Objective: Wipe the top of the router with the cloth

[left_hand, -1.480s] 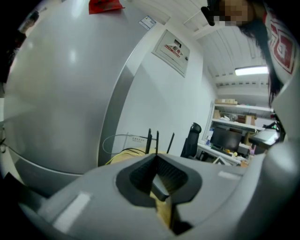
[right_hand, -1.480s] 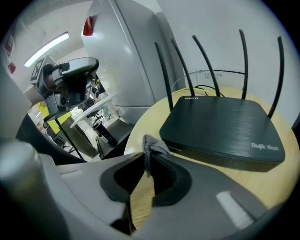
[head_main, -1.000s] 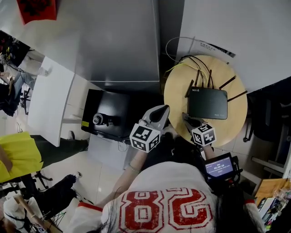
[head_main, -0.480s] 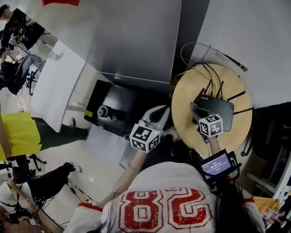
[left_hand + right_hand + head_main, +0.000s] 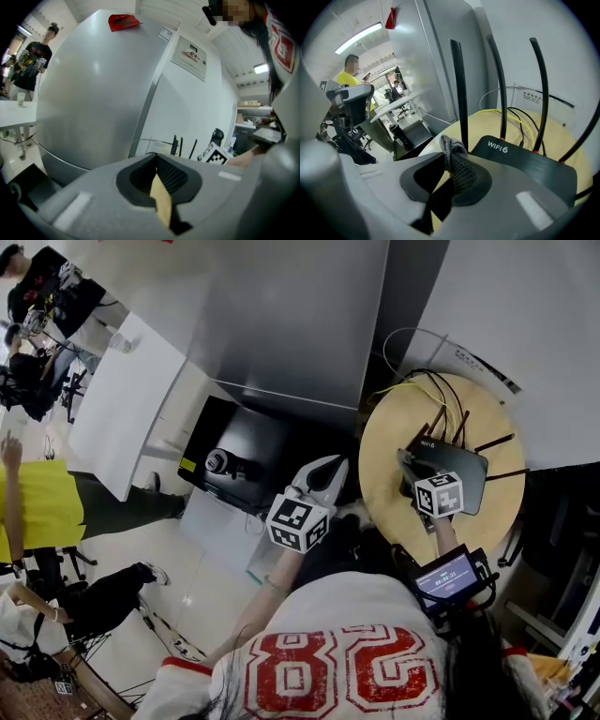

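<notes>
Head view: right gripper (image 5: 409, 468) up from the near edge of the round table (image 5: 384, 442) a second ago, now over the left near corner of the router (image 5: 461, 463). Barely any shift since half a second back. Left gripper (image 5: 326, 474) same spot as before, off the table, over the dark gap beside it.

Left gripper view: jaws closed together, nothing gripped.

Right gripper view: jaws clamped on the grey knit cloth (image 5: 453, 161), with a wad sticking up past the tips, just beside the router's near corner. Cannot tell whether the cloth touches the top. Router flat and black, with white "WIFI 6" print at the corner. Thin black antennas (image 5: 459, 89) upright along the far edge. Sits on the tan tabletop, with yellow and black cables (image 5: 513, 115) behind it.
</notes>
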### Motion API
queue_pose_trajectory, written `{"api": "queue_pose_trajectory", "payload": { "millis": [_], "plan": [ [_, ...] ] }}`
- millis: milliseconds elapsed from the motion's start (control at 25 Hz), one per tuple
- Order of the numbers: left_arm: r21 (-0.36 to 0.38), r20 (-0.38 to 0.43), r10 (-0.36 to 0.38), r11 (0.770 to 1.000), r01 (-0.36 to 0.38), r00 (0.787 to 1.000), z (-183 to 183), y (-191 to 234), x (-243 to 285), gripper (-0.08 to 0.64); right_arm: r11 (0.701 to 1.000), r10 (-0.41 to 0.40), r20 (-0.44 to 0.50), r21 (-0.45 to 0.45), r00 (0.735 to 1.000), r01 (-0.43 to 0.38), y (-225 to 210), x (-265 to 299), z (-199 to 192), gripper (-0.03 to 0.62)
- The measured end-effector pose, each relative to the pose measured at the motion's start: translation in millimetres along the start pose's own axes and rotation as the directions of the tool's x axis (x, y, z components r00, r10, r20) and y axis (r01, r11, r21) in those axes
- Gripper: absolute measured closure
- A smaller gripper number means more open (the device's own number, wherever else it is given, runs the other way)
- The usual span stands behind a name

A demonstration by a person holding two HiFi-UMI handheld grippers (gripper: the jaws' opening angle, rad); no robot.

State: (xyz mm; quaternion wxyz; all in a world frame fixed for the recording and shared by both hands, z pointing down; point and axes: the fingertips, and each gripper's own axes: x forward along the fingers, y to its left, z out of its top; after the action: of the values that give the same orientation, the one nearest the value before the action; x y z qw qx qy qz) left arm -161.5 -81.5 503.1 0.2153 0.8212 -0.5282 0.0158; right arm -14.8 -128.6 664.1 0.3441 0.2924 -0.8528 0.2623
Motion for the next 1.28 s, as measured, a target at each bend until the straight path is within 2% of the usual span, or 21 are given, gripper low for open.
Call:
{"api": "queue_pose_trajectory", "payload": {
  "millis": [200,400,680,1000,1160,1280],
  "plan": [
    [0.014,-0.011,-0.055,0.998,0.055,0.998,-1,-15,11,0.555,0.999,0.028,0.007,0.023,1.0,-0.028,18,-8,-15,0.554],
    [0.029,-0.026,-0.118,0.992,0.119,0.993,-2,-33,20,0.555,0.998,0.032,0.003,0.05,0.999,-0.032,37,-15,-37,0.554],
    [0.048,-0.037,-0.167,0.985,0.169,0.985,-3,-44,20,0.555,0.997,0.02,0.004,0.079,1.0,-0.02,51,-20,-57,0.554],
    [0.064,-0.063,-0.215,0.974,0.219,0.974,-10,-55,7,0.555,0.98,-0.063,0.143,0.195,0.988,0.035,55,-46,-45,0.554],
    [0.073,-0.095,-0.277,0.956,0.284,0.956,-27,-71,-1,0.555,0.952,-0.14,0.259,0.3,0.956,0.058,60,-74,-43,0.554],
    [0.061,-0.129,-0.323,0.941,0.333,0.937,-44,-88,-5,0.555,0.936,-0.176,0.295,0.347,0.939,0.067,68,-96,-57,0.554]
  ]
}}
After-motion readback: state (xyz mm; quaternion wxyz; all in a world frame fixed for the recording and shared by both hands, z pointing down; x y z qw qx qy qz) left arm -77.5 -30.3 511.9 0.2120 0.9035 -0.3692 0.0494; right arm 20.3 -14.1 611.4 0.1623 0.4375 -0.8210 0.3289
